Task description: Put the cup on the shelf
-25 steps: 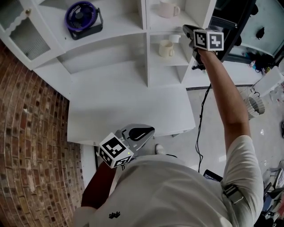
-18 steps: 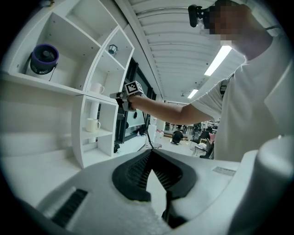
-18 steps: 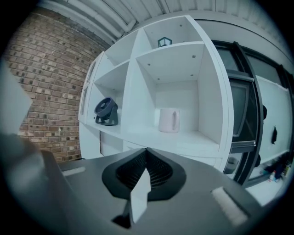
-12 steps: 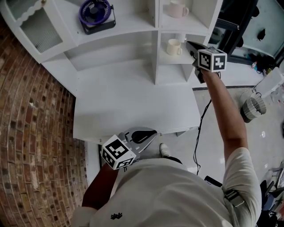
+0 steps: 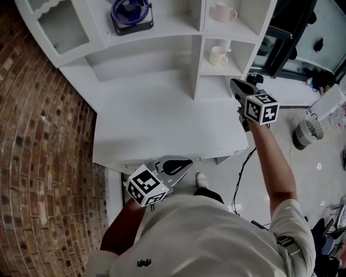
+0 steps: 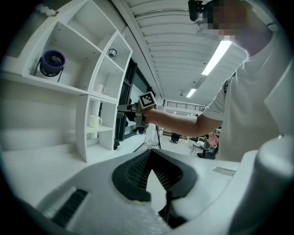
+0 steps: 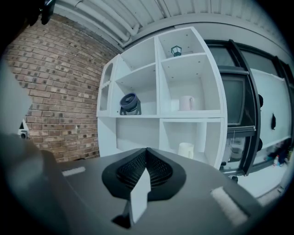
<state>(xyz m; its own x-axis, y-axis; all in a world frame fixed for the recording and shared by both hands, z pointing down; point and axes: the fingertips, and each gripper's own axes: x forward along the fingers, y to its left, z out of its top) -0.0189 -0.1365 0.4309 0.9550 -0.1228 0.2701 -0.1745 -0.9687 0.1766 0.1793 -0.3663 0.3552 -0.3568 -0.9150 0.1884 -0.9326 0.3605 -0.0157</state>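
Our right hand-held gripper (image 5: 238, 86) has drawn back from the shelf (image 5: 198, 59) to the counter's (image 5: 162, 121) right edge, clenched and empty. The cup (image 5: 218, 55) stands in the lower right compartment (placed, we judge). Our left hand-held gripper (image 5: 179, 164) is clenched too.

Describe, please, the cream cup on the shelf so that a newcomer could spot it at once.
Find the white shelf unit beside the brick wall and look at its right-hand column of cubbies. The cream cup stands in the lower cubby. Its neighbour one cubby up is a pinkish cup, and the purple fan sits in the left bay.
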